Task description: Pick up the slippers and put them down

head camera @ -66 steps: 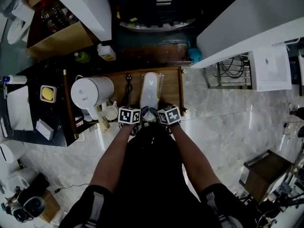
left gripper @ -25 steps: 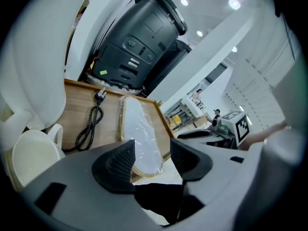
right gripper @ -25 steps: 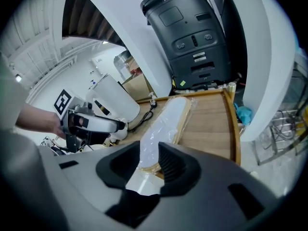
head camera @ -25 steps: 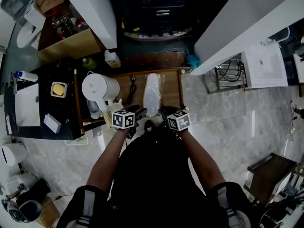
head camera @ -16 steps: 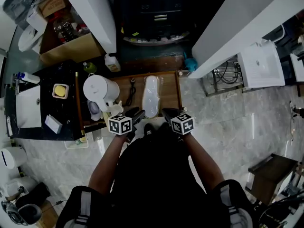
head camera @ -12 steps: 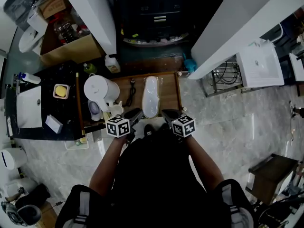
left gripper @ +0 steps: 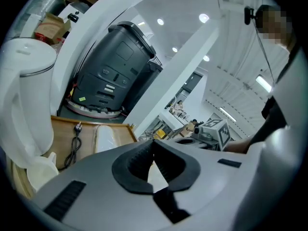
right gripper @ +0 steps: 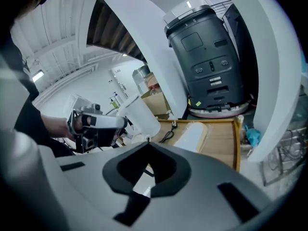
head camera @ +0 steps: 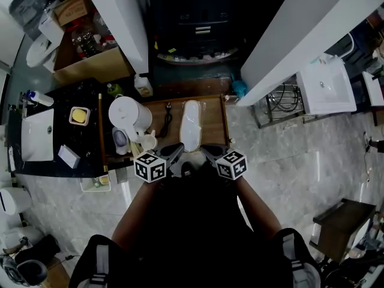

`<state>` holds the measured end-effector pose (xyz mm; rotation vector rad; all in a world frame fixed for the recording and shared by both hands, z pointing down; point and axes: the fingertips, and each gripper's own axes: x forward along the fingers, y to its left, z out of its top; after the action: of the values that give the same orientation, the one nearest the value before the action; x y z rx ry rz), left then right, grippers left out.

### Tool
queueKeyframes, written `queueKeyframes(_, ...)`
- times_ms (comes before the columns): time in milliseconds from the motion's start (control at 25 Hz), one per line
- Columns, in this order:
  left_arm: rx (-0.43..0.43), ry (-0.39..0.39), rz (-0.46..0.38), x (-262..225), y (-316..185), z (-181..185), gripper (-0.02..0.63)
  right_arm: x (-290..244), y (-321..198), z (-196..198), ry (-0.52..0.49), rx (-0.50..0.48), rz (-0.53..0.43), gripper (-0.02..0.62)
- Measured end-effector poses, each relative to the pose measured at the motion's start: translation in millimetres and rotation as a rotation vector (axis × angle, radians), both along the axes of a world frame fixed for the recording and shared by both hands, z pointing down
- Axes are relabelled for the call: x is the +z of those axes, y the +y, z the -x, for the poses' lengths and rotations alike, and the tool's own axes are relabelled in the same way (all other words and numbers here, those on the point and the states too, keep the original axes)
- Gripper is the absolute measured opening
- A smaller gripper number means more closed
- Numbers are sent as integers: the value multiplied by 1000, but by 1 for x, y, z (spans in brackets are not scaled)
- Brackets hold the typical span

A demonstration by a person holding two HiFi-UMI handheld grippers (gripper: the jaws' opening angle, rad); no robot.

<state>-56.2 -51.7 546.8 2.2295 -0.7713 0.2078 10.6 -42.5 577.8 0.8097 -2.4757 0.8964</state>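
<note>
A pair of white slippers (head camera: 190, 123) in clear wrap lies flat on a low wooden board (head camera: 213, 125). They also show in the left gripper view, slippers (left gripper: 107, 137), and in the right gripper view, slippers (right gripper: 192, 134). My left gripper (head camera: 177, 151) hangs just short of their near end, its jaws shut with nothing between them. The right gripper (head camera: 204, 151) hangs beside it, also shut and empty. Neither touches the slippers. Each gripper view shows its own closed jaws, left gripper (left gripper: 153, 142) and right gripper (right gripper: 148, 146).
A white kettle (head camera: 128, 113), a small cup (head camera: 147, 141) and a black power cord (head camera: 166, 117) sit at the board's left. A dark machine (head camera: 192, 23) stands behind it between white walls. A black counter with a sink (head camera: 36, 134) lies at far left. Marble floor surrounds.
Both grippers have lifted and drawn back from the slippers' near end toward my body. Their jaws have closed. The slippers lie still on the board.
</note>
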Motion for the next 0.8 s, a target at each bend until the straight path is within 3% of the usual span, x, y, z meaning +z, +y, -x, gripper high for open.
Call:
queueKeyframes(400,56,7,-15,-11,16,-6,12,-36,8,19,-24,-66,-66,8)
queueKeyframes(800,77,18,-29,-20,17,-7,11,-37,12,22,-20,-64,-80,6)
